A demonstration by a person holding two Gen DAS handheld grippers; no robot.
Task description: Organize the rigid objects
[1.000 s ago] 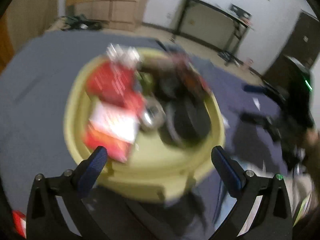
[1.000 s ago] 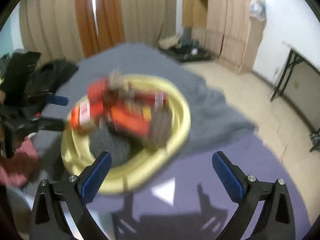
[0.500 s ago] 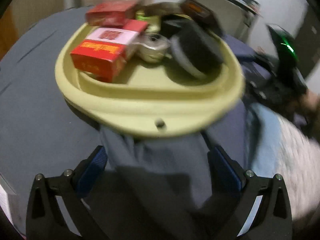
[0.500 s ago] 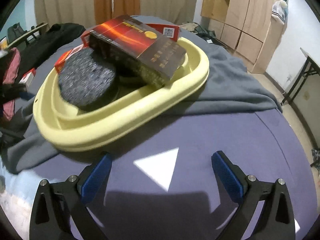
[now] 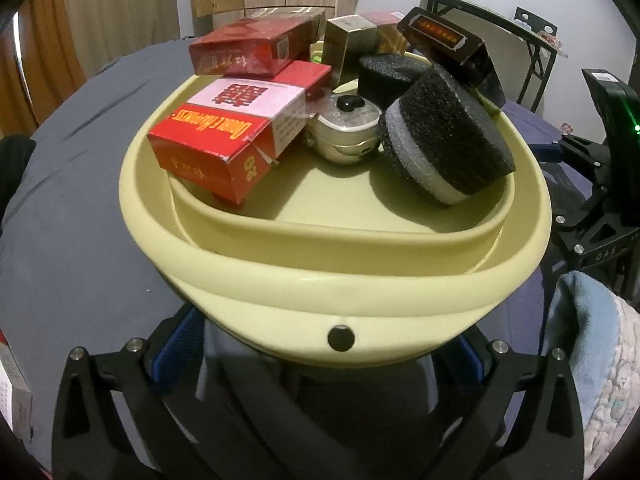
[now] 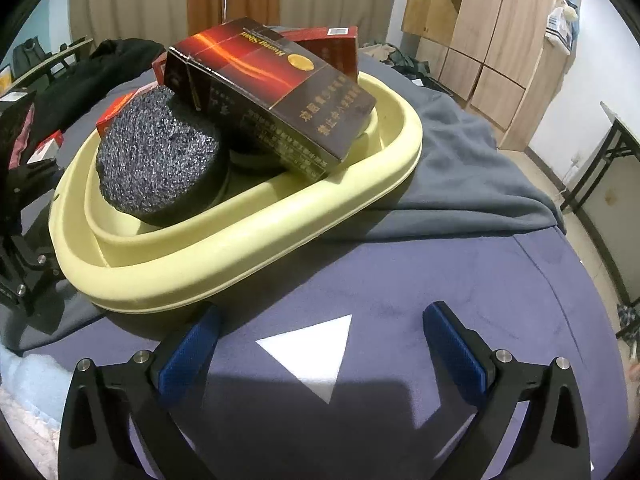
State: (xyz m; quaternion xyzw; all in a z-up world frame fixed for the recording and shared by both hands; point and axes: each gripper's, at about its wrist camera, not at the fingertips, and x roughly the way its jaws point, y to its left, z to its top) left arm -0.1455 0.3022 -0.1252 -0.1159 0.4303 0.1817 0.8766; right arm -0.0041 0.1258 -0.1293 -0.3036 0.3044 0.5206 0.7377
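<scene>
1. Wooden wardrobes (image 6: 480, 40) and curtains are lining the far walls, and a bed draped in a grey blanket (image 6: 460, 168) over a purple cover (image 6: 440, 300) is carrying everything.

2. Sitting on the bed, its far end on the grey blanket and well in from the bed's edges, the yellow basin (image 6: 240, 256) is holding the rigid objects: red cartons (image 5: 224, 136), a dark carton (image 6: 272, 104) leaning across the far rim, two black sponge pucks (image 5: 448, 136) and a small metal tin (image 5: 348, 128).

3. Most of the gathering is looking done, since the items are piled inside the basin. They are lying jumbled rather than ordered, and a red-and-white box (image 6: 44, 146) is lying outside the basin on the bed's left side, so some work seems to be left.

4. The left gripper (image 5: 328, 364) is pushing in low, its jaws spread wide on either side of the basin's near wall, with that wall's round stud between them; whether the pads are touching it I cannot tell.

5. The right gripper (image 6: 320, 344) is hovering over the purple cover, jaws spread and empty, its left pad just beside the basin's rim.

6. Compared with half a second earlier, the left gripper has closed in until the basin fills its view, and the right one has edged nearer; a second ago both were hanging high above the basin.
</scene>
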